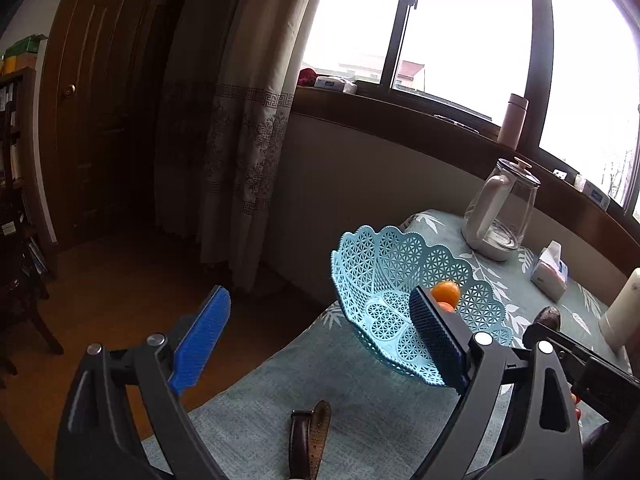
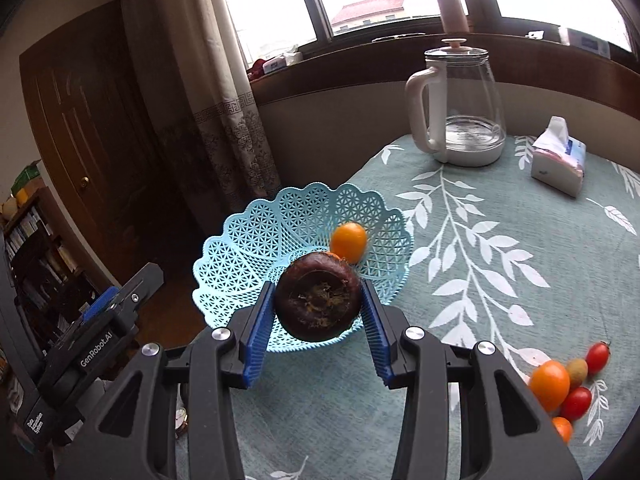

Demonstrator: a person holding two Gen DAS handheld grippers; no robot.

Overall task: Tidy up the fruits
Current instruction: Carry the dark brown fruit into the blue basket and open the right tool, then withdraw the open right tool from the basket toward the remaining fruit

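The dark fruit (image 2: 318, 296), round, brown and dimpled on the face that shows, is pinched between the blue fingers (image 2: 256, 336) of the right gripper (image 2: 318, 320), held above the near rim of the basket (image 2: 248, 264); that position suggests it is on its way in, to be let go once it is over the hollow, not the edge. Inside the basket an orange fruit (image 2: 349, 242) already lies against the far wall, with a sliver of another showing just behind the dark one. The basket sits at the bench's (image 2: 480, 280) left edge, so a drop too near that side could tip it or send fruit to the floor. The left gripper (image 1: 320, 336) hangs beside the basket with its fingers (image 1: 204, 340) spread wide and nothing between them, probably waiting or ready to steady the rim. The rest of the fruit (image 2: 568, 380), orange, red and one tan, is clustered at the bench's near right, well apart from the basket, still to be carried over. A kettle (image 2: 460, 108) and tissue pack (image 2: 558, 160) stand at the back, clear of the work.
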